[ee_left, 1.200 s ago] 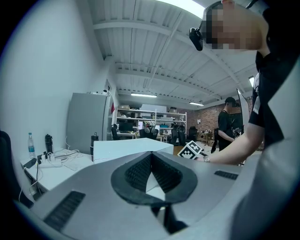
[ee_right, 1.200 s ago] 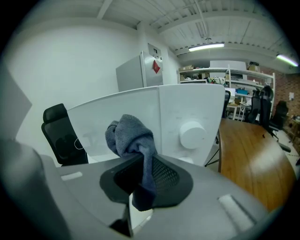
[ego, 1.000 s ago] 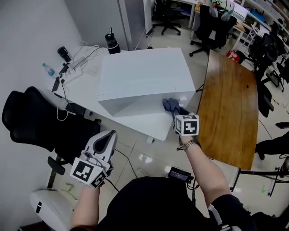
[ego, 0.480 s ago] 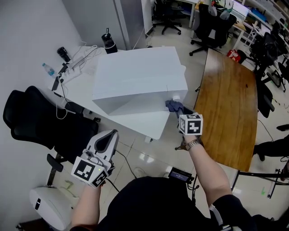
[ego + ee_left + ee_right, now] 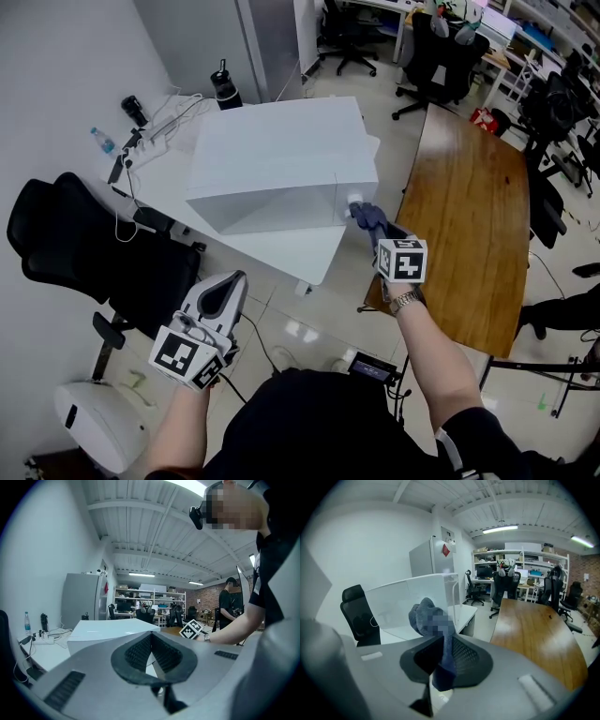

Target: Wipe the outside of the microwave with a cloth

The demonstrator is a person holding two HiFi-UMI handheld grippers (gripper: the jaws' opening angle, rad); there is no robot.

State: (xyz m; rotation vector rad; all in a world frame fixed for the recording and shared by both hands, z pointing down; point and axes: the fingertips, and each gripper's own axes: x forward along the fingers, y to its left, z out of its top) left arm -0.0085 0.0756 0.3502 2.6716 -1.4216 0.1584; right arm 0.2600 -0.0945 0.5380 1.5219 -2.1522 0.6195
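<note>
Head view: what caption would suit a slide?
Right hand-held gripper holds a blue cloth at the white microwave's front corner; left hand-held gripper hangs shut.

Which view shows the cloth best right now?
Right gripper view: the cloth sits close up, clamped between the jaws. The head view shows it as a small blue wad at the microwave's front corner; the left gripper view misses it.

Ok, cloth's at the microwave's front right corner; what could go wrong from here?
The blue-grey cloth sits at the corner of the white box-shaped microwave, so the next stroke may slip off. Only a fold is pinched in the right gripper; dragging could pull it free. The shut left gripper hangs clear, so the microwave could shift on the white desk.
</note>
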